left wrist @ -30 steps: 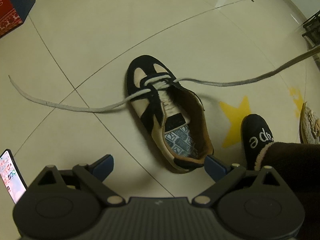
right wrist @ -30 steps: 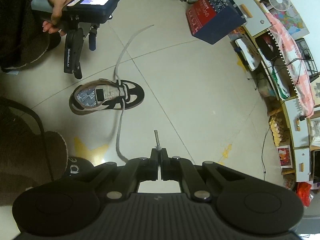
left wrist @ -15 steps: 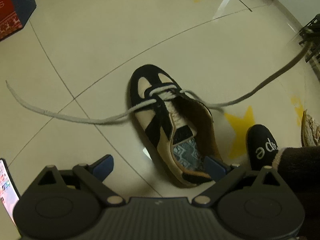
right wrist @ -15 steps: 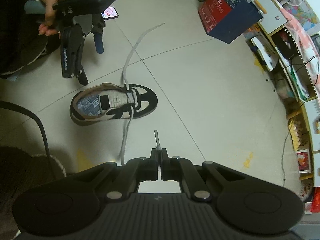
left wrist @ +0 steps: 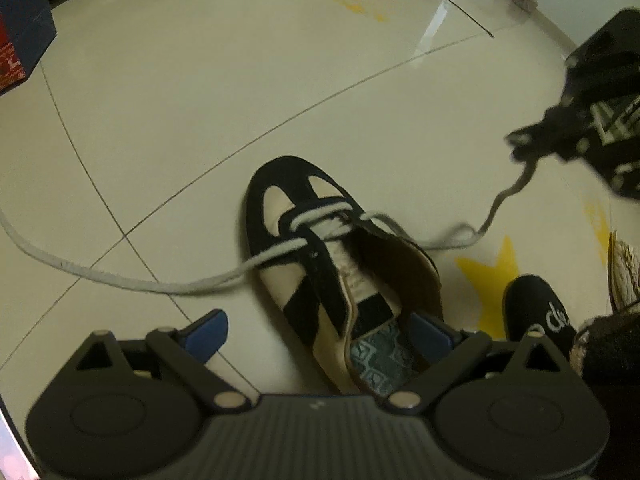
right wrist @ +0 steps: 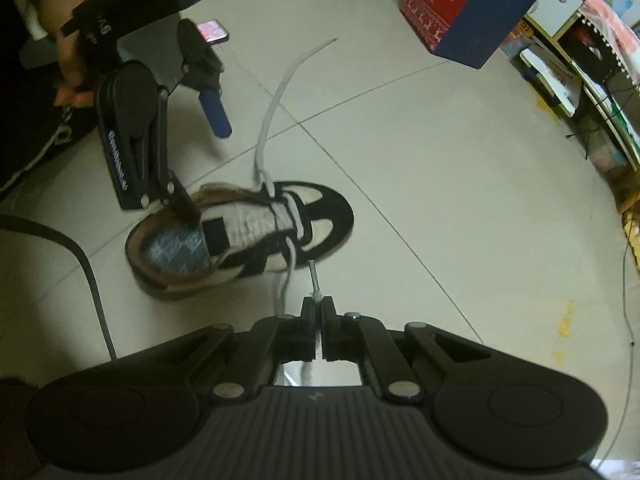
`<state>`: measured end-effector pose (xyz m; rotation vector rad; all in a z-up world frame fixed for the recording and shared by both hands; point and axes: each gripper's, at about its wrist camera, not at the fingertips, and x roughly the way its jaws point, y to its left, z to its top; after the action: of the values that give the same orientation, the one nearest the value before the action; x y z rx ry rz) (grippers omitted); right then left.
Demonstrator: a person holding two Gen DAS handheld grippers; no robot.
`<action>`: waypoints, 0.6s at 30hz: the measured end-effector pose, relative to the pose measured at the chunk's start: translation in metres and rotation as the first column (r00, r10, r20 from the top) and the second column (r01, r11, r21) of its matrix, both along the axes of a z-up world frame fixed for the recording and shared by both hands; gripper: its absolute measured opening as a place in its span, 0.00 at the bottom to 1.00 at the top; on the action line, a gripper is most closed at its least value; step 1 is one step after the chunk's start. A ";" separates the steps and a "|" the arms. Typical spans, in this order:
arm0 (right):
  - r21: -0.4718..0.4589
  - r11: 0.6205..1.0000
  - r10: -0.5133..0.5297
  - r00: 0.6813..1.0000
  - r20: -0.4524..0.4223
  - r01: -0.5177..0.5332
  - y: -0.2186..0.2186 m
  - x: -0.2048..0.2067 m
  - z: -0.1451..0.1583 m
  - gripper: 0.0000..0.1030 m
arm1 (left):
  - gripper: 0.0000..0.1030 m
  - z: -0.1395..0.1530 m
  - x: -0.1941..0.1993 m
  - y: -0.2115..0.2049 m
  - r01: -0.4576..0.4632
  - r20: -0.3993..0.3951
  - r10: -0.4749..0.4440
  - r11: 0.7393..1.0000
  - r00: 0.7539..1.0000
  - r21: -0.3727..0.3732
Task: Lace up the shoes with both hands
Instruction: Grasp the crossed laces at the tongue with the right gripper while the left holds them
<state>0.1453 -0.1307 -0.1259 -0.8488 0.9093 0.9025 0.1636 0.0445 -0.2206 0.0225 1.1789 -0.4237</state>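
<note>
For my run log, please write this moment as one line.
right gripper: shut on lace tip | left gripper: open, one finger in shoe heel | other lace end: loose on floor
</note>
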 end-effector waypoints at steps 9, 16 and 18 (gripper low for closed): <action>0.171 0.979 -0.096 0.989 -0.115 0.115 0.025 0.015 -0.051 0.03 | 0.75 -0.005 0.006 0.011 -0.106 0.029 0.109 0.991 0.994 -0.080; 0.261 0.917 -0.244 0.942 -0.231 0.301 0.023 0.028 -0.076 0.03 | 0.45 -0.012 0.002 0.010 -0.154 0.036 0.159 0.981 0.987 -0.115; 0.278 0.904 -0.260 0.935 -0.243 0.324 0.023 0.026 -0.079 0.03 | 0.38 -0.014 0.000 0.014 -0.185 0.029 0.191 0.971 0.981 -0.150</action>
<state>0.1716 -0.1078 -0.2051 -0.3361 1.0032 0.8473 0.1633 0.0582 -0.2342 -0.2052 1.0935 -0.3398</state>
